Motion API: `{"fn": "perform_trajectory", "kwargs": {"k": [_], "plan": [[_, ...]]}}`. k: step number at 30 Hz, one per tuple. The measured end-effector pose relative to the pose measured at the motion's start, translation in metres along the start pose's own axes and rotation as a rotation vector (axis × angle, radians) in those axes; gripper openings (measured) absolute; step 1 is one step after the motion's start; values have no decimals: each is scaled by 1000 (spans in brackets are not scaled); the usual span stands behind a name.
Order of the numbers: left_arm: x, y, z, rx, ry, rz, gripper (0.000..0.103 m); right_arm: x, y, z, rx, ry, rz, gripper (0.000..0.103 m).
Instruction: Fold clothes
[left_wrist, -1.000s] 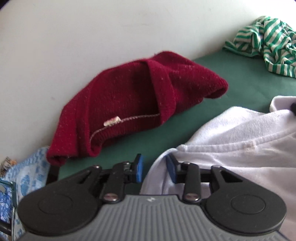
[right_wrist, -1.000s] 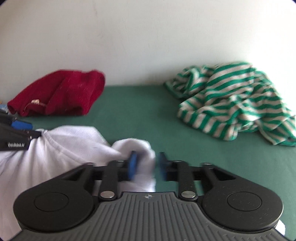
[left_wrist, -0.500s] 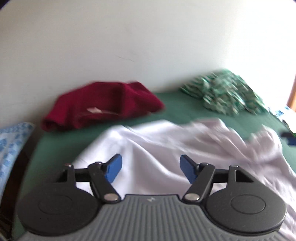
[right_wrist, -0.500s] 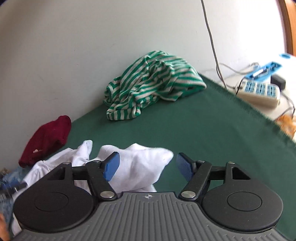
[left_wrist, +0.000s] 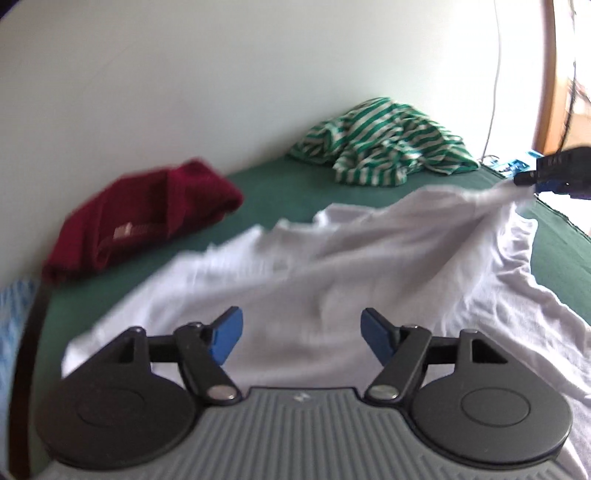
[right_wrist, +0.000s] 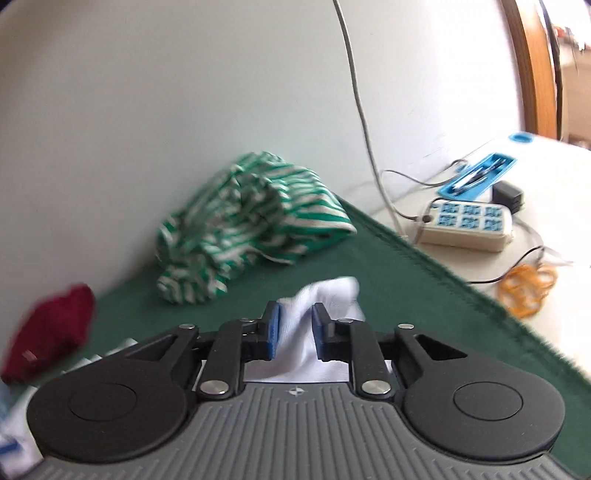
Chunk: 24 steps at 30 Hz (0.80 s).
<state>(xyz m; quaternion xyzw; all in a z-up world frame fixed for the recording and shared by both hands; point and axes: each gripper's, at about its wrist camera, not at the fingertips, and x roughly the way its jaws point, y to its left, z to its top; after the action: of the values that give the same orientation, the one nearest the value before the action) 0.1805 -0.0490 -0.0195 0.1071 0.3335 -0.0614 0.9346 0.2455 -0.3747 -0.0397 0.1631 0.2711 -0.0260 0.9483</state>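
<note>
right gripper (right_wrist: 294, 328) pinching white shirt (right_wrist: 325, 295), left gripper (left_wrist: 298, 334) apparently empty

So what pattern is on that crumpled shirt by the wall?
Green and white stripes on the crumpled shirt, clearest in the left wrist view.

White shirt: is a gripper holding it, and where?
The right gripper pinches a bunched end of the white shirt. The left gripper is open, holding nothing.
</note>
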Motion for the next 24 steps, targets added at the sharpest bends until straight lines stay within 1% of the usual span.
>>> {"fn": "perform_trajectory", "kwargs": {"k": [1,2,4,5,6,9,10,11,12,13,14,15,16,18,19,22,24], "plan": [[3,-4,8,23,-2,10,76,-3,-7,0,13,-6,8,22],[8,-7,16,45,0,15,76,-6,-13,-1,26,-11,17,36],[21,-13,29,78,6,20,78,-12,-27,-1,52,-22,33,55],[29,-15,35,84,13,20,80,-15,-33,-1,65,-28,42,55],[37,-17,41,90,21,21,78,-14,-35,-1,46,-17,56,55],[63,-18,59,26,84,-42,74,8,-21,-1,-146,96,128,55],[72,-21,64,20,103,-49,74,16,-17,0,-195,130,141,55],[82,-26,68,16,123,-52,73,23,-15,1,-220,149,136,58],[92,-33,70,28,140,-42,72,31,-14,2,-245,167,131,59],[103,-42,70,49,160,-22,71,39,-13,4,-260,201,132,57],[112,-50,71,70,176,10,62,50,-13,7,-264,252,142,35],[121,-58,72,90,191,44,51,58,-15,11,-254,289,156,17],[127,-59,77,76,189,72,49,60,-17,16,-216,289,181,6],[137,-60,86,33,178,127,49,54,-23,29,-127,244,238,6],[141,-61,91,12,173,154,49,52,-23,35,-104,225,251,6],[161,-54,104,-29,193,209,49,60,-19,44,-106,211,249,7],[173,-52,111,-39,191,261,49,68,-16,48,-116,207,243,10]]}}
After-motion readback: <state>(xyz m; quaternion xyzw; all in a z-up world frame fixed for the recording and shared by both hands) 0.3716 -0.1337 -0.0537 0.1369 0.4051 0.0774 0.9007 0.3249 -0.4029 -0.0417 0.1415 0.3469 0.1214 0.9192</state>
